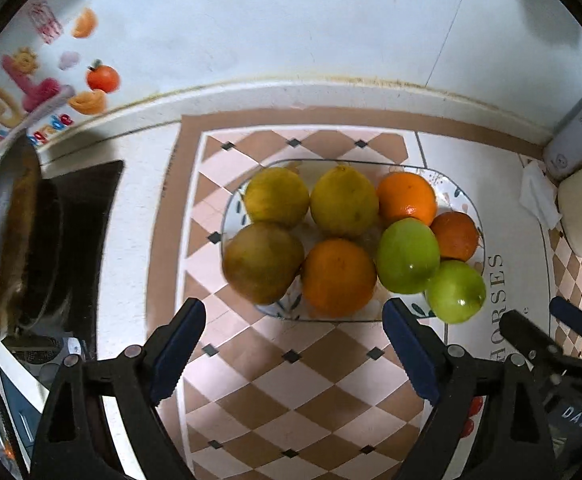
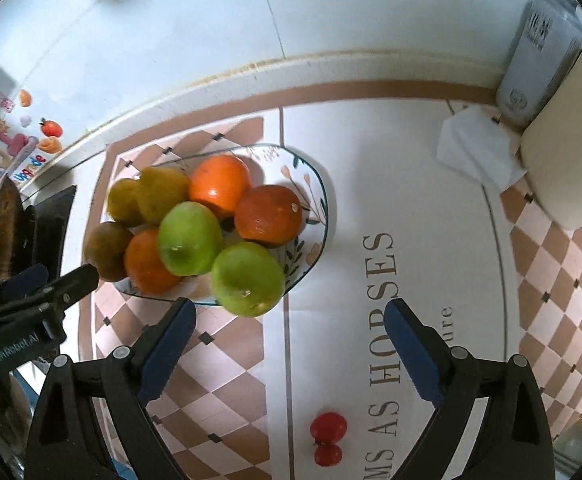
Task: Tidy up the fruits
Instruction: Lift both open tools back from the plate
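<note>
A patterned plate (image 1: 465, 200) (image 2: 319, 196) on the checkered mat holds several fruits: two yellow lemons (image 1: 343, 200), a brownish pear (image 1: 263, 262), oranges (image 1: 337, 276) (image 2: 219, 182), a dark red orange (image 2: 269, 214) and two green apples (image 1: 407, 256) (image 2: 247, 278). My left gripper (image 1: 295, 356) is open and empty just in front of the plate. My right gripper (image 2: 291, 356) is open and empty, in front of and to the right of the plate. Two small red tomatoes (image 2: 328, 438) lie on the mat between the right fingers.
A dark frying pan (image 1: 7, 240) sits on a stove at the left. A grey carton (image 2: 539, 52), a cream container (image 2: 571, 152) and a white folded tissue (image 2: 479, 148) stand at the back right. A tiled wall runs behind the counter.
</note>
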The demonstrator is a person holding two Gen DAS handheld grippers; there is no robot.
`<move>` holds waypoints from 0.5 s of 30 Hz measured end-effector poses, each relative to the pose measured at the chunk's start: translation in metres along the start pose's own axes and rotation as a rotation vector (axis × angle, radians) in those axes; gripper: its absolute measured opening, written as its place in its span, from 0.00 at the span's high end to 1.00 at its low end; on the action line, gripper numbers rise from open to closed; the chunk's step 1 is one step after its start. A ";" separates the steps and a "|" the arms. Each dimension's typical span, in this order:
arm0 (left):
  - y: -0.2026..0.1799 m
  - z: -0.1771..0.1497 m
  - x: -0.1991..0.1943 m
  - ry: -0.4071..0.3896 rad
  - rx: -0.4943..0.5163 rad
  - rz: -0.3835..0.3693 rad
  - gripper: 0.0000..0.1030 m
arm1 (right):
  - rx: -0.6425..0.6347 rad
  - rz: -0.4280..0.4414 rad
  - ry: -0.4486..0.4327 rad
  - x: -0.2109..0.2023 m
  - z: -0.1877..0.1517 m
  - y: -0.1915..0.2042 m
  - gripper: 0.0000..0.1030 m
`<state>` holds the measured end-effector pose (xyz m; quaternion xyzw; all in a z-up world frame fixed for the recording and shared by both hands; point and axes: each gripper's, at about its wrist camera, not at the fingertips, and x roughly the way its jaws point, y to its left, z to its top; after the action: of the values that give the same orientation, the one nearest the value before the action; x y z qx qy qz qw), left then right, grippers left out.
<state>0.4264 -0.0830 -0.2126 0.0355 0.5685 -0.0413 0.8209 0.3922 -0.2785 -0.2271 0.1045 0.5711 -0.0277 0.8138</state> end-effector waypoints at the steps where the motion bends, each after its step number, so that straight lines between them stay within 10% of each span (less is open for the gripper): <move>1: 0.001 -0.004 -0.008 -0.014 0.001 0.004 0.12 | -0.002 -0.003 -0.016 -0.008 -0.002 0.001 0.06; 15: 0.023 -0.056 -0.108 -0.212 -0.011 -0.012 0.12 | -0.044 -0.031 -0.180 -0.113 -0.050 0.030 0.06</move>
<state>0.3388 -0.0515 -0.1313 0.0231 0.4787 -0.0466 0.8764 0.3121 -0.2481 -0.1334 0.0748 0.4975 -0.0367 0.8635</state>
